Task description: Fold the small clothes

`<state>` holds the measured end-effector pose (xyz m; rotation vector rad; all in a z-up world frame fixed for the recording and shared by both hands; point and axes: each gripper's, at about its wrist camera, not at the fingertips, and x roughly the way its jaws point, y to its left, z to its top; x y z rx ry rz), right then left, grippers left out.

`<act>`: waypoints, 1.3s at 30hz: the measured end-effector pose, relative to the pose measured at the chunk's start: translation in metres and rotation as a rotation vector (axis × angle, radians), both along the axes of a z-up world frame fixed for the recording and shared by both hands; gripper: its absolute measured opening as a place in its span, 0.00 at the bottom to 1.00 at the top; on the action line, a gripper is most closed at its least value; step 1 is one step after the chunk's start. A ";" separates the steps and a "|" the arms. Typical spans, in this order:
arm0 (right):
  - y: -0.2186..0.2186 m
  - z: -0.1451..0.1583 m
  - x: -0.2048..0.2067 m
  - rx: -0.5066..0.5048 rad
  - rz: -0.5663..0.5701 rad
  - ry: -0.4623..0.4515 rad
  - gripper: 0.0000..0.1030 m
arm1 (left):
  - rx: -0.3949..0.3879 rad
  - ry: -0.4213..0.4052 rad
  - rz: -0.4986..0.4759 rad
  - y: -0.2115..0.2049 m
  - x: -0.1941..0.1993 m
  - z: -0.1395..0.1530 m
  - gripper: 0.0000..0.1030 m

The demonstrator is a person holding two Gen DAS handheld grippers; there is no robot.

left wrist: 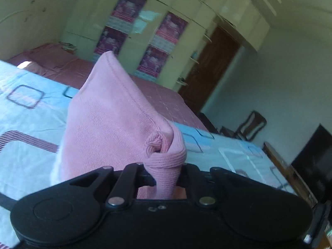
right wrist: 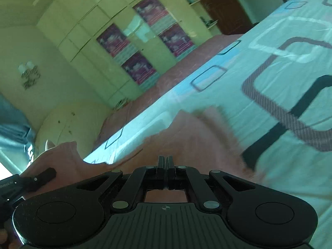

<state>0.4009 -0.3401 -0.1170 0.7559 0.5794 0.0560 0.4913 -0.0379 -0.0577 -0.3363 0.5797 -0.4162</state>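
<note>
A small pink ribbed garment (left wrist: 116, 116) stands lifted above the bed in the left wrist view, with a bunched hem at the jaws. My left gripper (left wrist: 164, 172) is shut on that bunched edge. In the right wrist view the same pink garment (right wrist: 193, 137) is blurred and spreads over the sheet. My right gripper (right wrist: 165, 161) has its fingers pressed together over the cloth; whether any fabric sits between them cannot be told. The left gripper's black finger (right wrist: 41, 176) shows at the lower left of that view, against the garment.
The bed carries a white and light-blue sheet with dark square patterns (left wrist: 27, 112) (right wrist: 280, 87) over a pink cover (left wrist: 68, 66). Cream wardrobes with posters (left wrist: 128, 27) line the far wall. A brown door (left wrist: 209, 70), chairs (left wrist: 249, 126) and a dark screen (left wrist: 313, 161) stand at right.
</note>
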 end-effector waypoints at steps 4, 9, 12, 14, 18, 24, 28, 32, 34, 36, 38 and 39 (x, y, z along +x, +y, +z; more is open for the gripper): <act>-0.045 0.009 -0.019 0.033 -0.027 0.016 0.05 | 0.181 0.167 -0.254 -0.096 0.014 -0.045 0.48; -0.060 0.024 -0.035 -0.007 -0.044 -0.013 0.73 | 0.177 0.089 -0.268 -0.073 -0.007 -0.041 0.48; -0.051 0.019 -0.020 0.059 0.038 0.005 0.46 | 0.209 0.026 -0.174 -0.037 0.005 -0.032 0.46; -0.034 0.014 -0.003 0.049 0.114 0.022 0.42 | 0.229 0.050 -0.118 -0.020 0.023 -0.034 0.44; -0.004 -0.002 0.036 0.002 0.226 0.083 0.42 | 0.241 0.125 -0.074 0.007 0.049 -0.051 0.36; 0.012 -0.030 0.074 -0.062 0.311 0.203 0.42 | 0.290 0.188 -0.102 0.014 0.059 -0.079 0.32; 0.022 -0.038 0.080 -0.116 0.380 0.222 0.42 | 0.283 0.192 -0.118 0.023 0.057 -0.078 0.32; 0.044 -0.034 0.084 -0.238 0.454 0.227 0.16 | 0.288 0.154 -0.125 0.027 0.055 -0.070 0.32; 0.057 -0.024 0.081 -0.327 0.479 0.181 0.12 | 0.287 0.106 -0.112 0.028 0.055 -0.065 0.30; 0.065 -0.012 0.074 -0.405 0.476 0.131 0.12 | 0.295 0.108 -0.128 0.024 0.060 -0.065 0.30; 0.064 0.002 0.065 -0.454 0.448 0.092 0.11 | 0.297 0.097 -0.151 0.019 0.062 -0.064 0.30; 0.061 0.011 0.059 -0.471 0.430 0.072 0.11 | 0.292 0.084 -0.168 0.016 0.062 -0.062 0.30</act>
